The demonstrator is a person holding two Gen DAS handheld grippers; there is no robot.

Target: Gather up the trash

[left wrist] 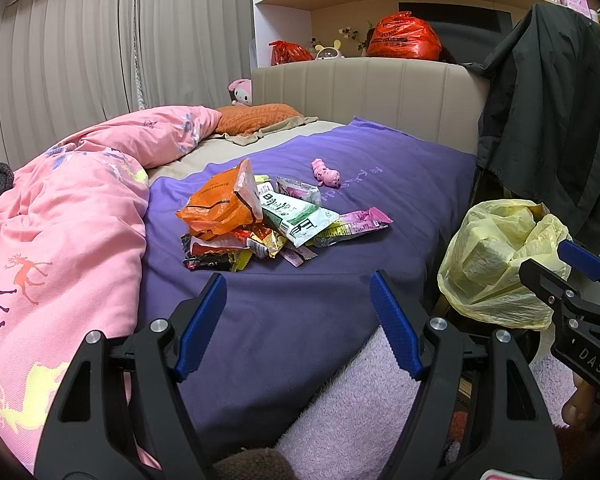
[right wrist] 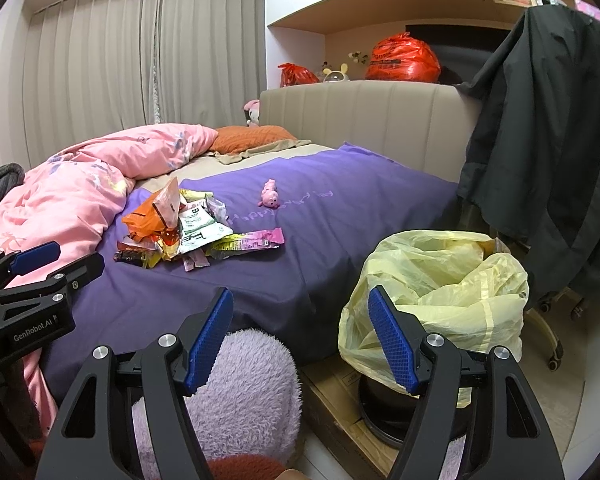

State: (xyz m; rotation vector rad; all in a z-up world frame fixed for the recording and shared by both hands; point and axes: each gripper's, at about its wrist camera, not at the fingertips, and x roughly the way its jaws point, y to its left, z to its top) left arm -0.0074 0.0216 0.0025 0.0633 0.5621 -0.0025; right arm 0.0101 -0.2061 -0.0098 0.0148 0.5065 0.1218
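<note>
Left wrist view: left gripper (left wrist: 298,324) with jaws spread wide, nothing between them, hovering over the purple blanket (left wrist: 300,320) near the foot of the bed. Straight ahead of the jaws, a short reach off, sits the pile of wrappers (left wrist: 268,216): crinkly orange bag (left wrist: 220,208) on top at the left, white-and-green pouch (left wrist: 296,216) in the middle, pink-and-yellow sachet (left wrist: 356,226) sticking out to the right, foil bits underneath. Past the pile, a small pink toy (left wrist: 326,174), probably not trash.

Right wrist view: right gripper (right wrist: 300,340) also gaping open and empty, aimed between the bed edge and the yellow bin bag (right wrist: 440,300), which sits just right of the jaws on a dark bin, mouth open. Pile well ahead and to the left from here.

Handling guess: all featherlight, floppy, slippery film. Nothing fragile. Best bet probably pinching a flat sealed edge or a bunched corner, e.g. the sachet's free end or the upright flap of the orange bag. Could easily drag neighbours along or slide out.

Readable writing: "GenRobot.AI" on the left gripper body in the right view, "DAS" on the right gripper body in the left view. Embroidered script on the blanket, upside down, roughly "happy everyday". Wrapper print too small to read.
</note>
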